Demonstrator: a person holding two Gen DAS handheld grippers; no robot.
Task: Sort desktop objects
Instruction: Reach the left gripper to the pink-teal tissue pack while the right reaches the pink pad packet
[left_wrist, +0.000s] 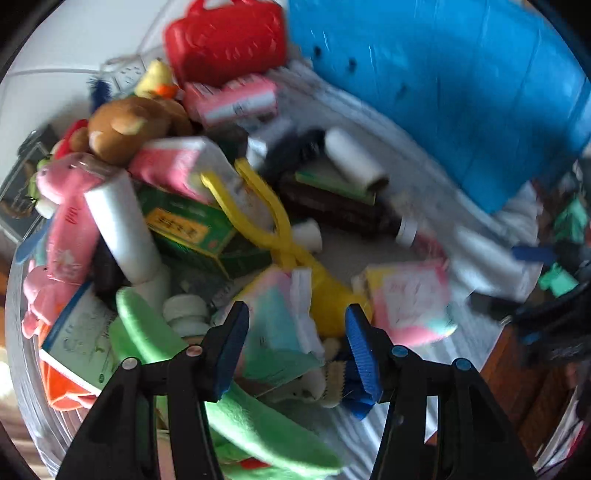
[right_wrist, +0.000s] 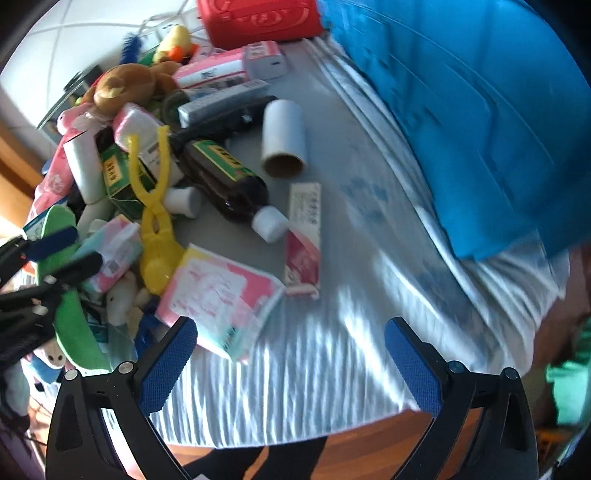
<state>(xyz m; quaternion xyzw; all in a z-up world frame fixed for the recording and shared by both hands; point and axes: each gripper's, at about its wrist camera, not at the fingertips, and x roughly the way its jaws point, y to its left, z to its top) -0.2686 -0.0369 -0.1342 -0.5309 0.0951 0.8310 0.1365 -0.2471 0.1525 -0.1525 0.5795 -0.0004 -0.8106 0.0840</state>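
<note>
Two hand-held grippers hang steeply over a cluttered table whose pale striped cloth (right_wrist: 295, 387) falls over the near edge at the bottom of the right wrist view, with wooden floor showing below it. The left gripper (left_wrist: 295, 347) stands released, its blue pads part-way apart above a pastel tissue pack (left_wrist: 277, 332) at lower centre of the left wrist view; the pads straddle the pack without pressing it. The right gripper (right_wrist: 291, 365) is spread wide and empty above bare cloth at the bottom of its frame, just right of a pink-and-white pack (right_wrist: 218, 295).

The heap to be sorted fills the left half of both views: a brown plush bear (right_wrist: 122, 86) at upper left, yellow plastic tongs (right_wrist: 155, 206) running down left of centre, a dark bottle with a white cap (right_wrist: 229, 184) at centre, a white roll (right_wrist: 284, 136) above centre and a red toothpaste box (right_wrist: 304, 240) beside the bottle cap. A red case (right_wrist: 258, 18) sits at the top edge. A large blue bin (right_wrist: 480, 129) occupies the upper right. Open cloth lies between the bin and the pile, widening toward the lower centre and right
</note>
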